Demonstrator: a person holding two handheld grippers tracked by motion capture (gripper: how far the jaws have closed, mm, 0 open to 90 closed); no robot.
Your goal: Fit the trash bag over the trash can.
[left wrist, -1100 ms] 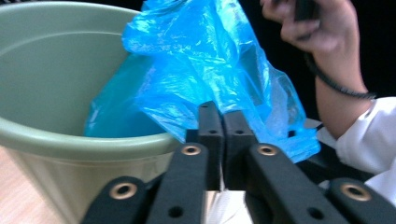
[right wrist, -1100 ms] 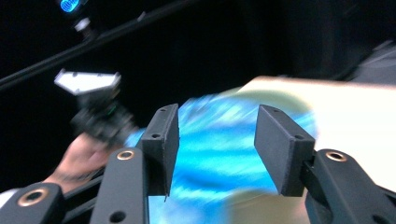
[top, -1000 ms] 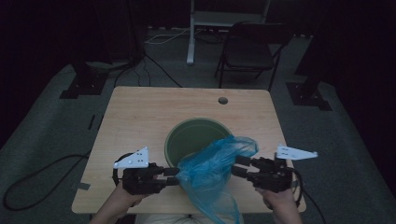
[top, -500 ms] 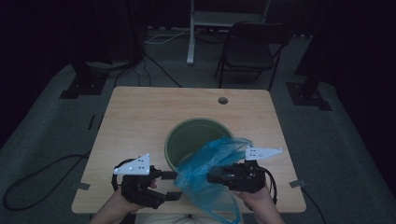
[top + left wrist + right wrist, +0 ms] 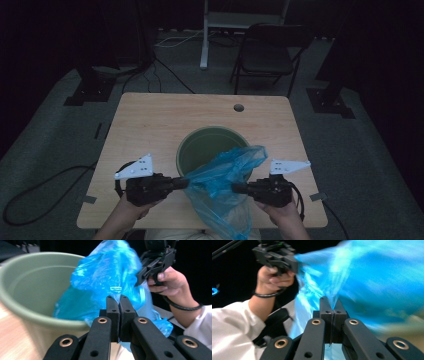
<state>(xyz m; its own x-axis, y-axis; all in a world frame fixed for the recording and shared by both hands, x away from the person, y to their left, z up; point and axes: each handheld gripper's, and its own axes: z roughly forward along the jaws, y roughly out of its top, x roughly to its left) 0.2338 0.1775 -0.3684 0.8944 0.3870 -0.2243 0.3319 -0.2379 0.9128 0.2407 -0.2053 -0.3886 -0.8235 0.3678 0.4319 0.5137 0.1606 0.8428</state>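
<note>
Both grippers are black. The left gripper (image 5: pixel 117 298) has two blocky jaws on flat linkage arms pinned with brass-ringed rivets and small dark screw holes — the right gripper (image 5: pixel 329 301) is built the same. Each carries a pale grey three-cornered plate (image 5: pixel 136 166) dotted with small holes. A black cable (image 5: pixel 298 197) loops from the right gripper's body. The person wears white sleeves (image 5: pixel 229 325) — a dark band (image 5: pixel 265 295) circles one wrist.
</note>
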